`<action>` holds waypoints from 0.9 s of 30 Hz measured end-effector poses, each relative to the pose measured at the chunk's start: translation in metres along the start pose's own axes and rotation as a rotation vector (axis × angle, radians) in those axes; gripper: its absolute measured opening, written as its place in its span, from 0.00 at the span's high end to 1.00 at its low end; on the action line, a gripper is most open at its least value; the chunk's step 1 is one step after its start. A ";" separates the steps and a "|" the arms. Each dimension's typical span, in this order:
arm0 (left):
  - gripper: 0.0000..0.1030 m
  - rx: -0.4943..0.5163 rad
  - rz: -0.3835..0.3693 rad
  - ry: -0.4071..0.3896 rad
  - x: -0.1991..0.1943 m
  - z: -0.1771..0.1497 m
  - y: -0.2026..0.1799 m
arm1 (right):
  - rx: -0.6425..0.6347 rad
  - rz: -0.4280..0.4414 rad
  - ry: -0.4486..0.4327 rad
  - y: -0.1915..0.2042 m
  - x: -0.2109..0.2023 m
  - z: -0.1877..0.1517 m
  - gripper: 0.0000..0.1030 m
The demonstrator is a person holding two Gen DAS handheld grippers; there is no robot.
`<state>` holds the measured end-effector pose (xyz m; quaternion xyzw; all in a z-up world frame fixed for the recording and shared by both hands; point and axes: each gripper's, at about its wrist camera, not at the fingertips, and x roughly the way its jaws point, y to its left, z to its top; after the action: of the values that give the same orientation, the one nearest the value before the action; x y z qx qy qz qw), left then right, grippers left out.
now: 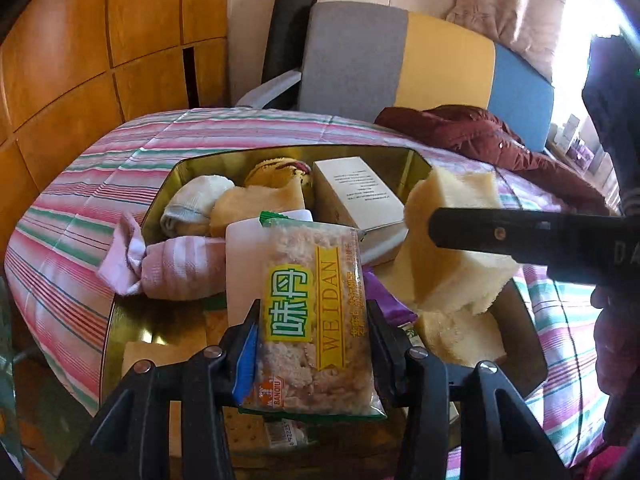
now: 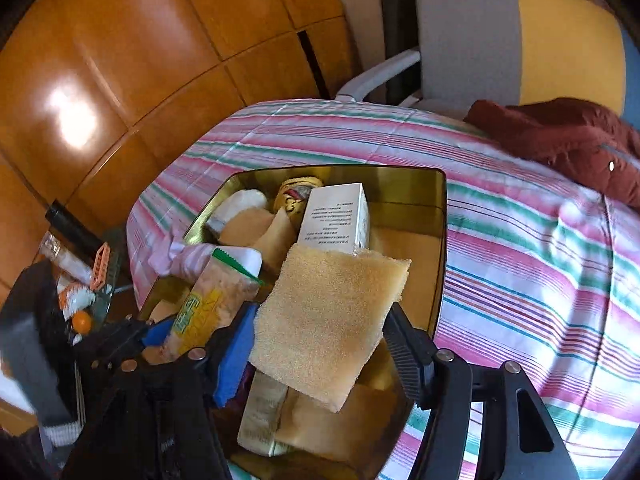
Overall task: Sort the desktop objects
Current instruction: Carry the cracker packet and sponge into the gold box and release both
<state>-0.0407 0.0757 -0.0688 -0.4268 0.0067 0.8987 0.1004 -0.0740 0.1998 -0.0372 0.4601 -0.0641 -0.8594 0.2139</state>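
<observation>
Left wrist view: a striped bedcover [image 1: 80, 200] spreads ahead of and under both pairs of tongs. Past its far edge stands a grey, yellow and blue chair [image 1: 360, 60]. A dark red jacket [image 1: 480, 132] lies on the cover, ahead and to the right of the left tongs [image 1: 314, 312].

Directly below and in front of both tongs sits an open gold tin [image 1: 192, 168], already crowded with things.

A thick yellow sponge [image 1: 452, 248] hangs tilted over the tin's right side, to the right of the left tongs. One of the fingers [image 1: 480, 234] of the other pair crosses its face. In the right wrist view that sponge [image 2: 336, 300] lies between the jaws of the right tongs [image 2: 320, 316]. Its edges meet or nearly meet both pads and it is not visibly squashed. Whether those pads are pressing on it cannot be told.

Another sponge [image 1: 460, 336] rests in the tin beneath it.

A white box [image 1: 356, 192] leans in the tin's far part, beyond both tongs.

The left tongs are clenched on a clear snack packet [image 1: 316, 272] with yellow and green print. It is pinched across its width and stands upright above the tin.

A rolled pink striped cloth [image 1: 180, 268] drapes over the tin's left rim, ahead and left of the left tongs. A pale sock [image 1: 196, 200] lies just beyond it inside the tin.
</observation>
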 end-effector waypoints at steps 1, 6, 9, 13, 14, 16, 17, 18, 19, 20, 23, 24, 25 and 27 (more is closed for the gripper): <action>0.53 -0.007 -0.004 0.000 -0.001 0.001 0.001 | 0.021 0.015 0.006 -0.002 0.003 0.001 0.31; 0.51 -0.017 -0.051 -0.015 -0.008 0.002 0.003 | 0.059 0.016 -0.004 -0.008 0.001 -0.001 0.20; 0.51 -0.019 -0.062 -0.026 -0.014 0.000 0.002 | 0.060 0.010 -0.025 -0.008 -0.009 -0.006 0.20; 0.51 0.002 -0.053 -0.080 -0.026 -0.004 -0.001 | 0.092 0.012 -0.054 -0.014 -0.025 -0.020 0.20; 0.55 0.018 -0.039 -0.082 -0.025 -0.004 -0.003 | 0.097 0.011 -0.061 -0.014 -0.029 -0.023 0.20; 0.61 0.032 -0.028 -0.050 -0.017 -0.005 -0.005 | 0.104 0.009 -0.072 -0.015 -0.034 -0.029 0.20; 0.61 0.024 -0.030 -0.038 -0.013 -0.005 -0.005 | 0.104 0.001 -0.075 -0.015 -0.036 -0.032 0.20; 0.61 0.025 -0.025 -0.038 -0.011 -0.005 -0.006 | 0.102 -0.008 -0.074 -0.015 -0.037 -0.034 0.20; 0.61 0.036 -0.015 -0.037 -0.010 -0.004 -0.008 | 0.099 -0.017 -0.074 -0.014 -0.038 -0.037 0.20; 0.61 0.044 -0.006 -0.036 -0.008 -0.003 -0.010 | 0.098 -0.021 -0.073 -0.014 -0.038 -0.039 0.20; 0.61 0.031 -0.001 -0.031 -0.007 -0.001 -0.009 | 0.094 -0.034 -0.073 -0.012 -0.038 -0.043 0.20; 0.61 0.024 -0.004 -0.031 -0.009 -0.001 -0.008 | 0.090 -0.039 -0.075 -0.011 -0.039 -0.045 0.20; 0.61 0.022 -0.002 -0.031 -0.011 -0.001 -0.008 | 0.085 -0.045 -0.076 -0.009 -0.039 -0.046 0.20; 0.61 0.022 0.001 -0.035 -0.016 -0.002 -0.007 | 0.065 -0.064 -0.080 -0.004 -0.040 -0.049 0.20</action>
<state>-0.0279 0.0798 -0.0568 -0.4099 0.0153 0.9059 0.1049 -0.0161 0.2245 -0.0358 0.4340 -0.0855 -0.8809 0.1685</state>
